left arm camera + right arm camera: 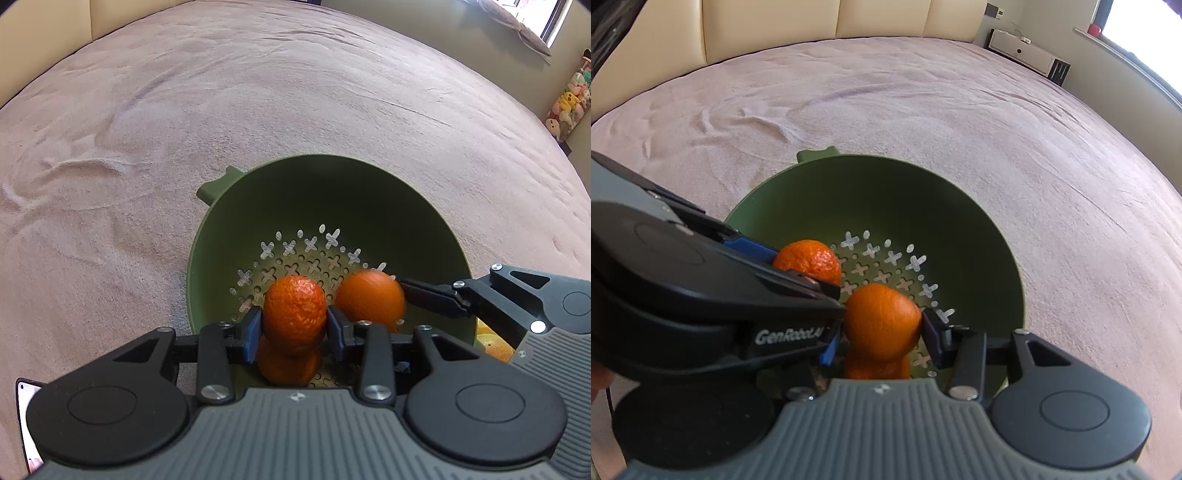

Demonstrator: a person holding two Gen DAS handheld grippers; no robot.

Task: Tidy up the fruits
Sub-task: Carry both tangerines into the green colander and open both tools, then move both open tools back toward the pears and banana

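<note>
**Desk:** Oranges first. Where are they?

**Photographer:** One in each claw. The left gripper (pixel 294 326) has its blue pads flat against both sides of a wrinkled orange (pixel 294 312), in a narrow grip. The right gripper (pixel 881 334) clamps a smooth orange (pixel 882 319) the same way.

**Desk:** And the surroundings?

**Photographer:** A pink blanket (pixel 258 110) spreads ahead of both claws. On it, just below the fingers, sits a green colander (pixel 369 195), with its handle (pixel 218 186) at the far left. The claws stand side by side with their fruits close together. A third orange (pixel 288 365) lies in the bowl directly under the left claw's fruit.

**Desk:** Do the views differ?

**Photographer:** Only the left camera catches yellow fruit (pixel 493 341) behind the right claw and plush toys (pixel 569 103) far to the right. In the right camera, the left gripper's body covers most of the right claw's near finger. An orange shows under its fruit too, but I cannot tell if it is the same one.
</note>
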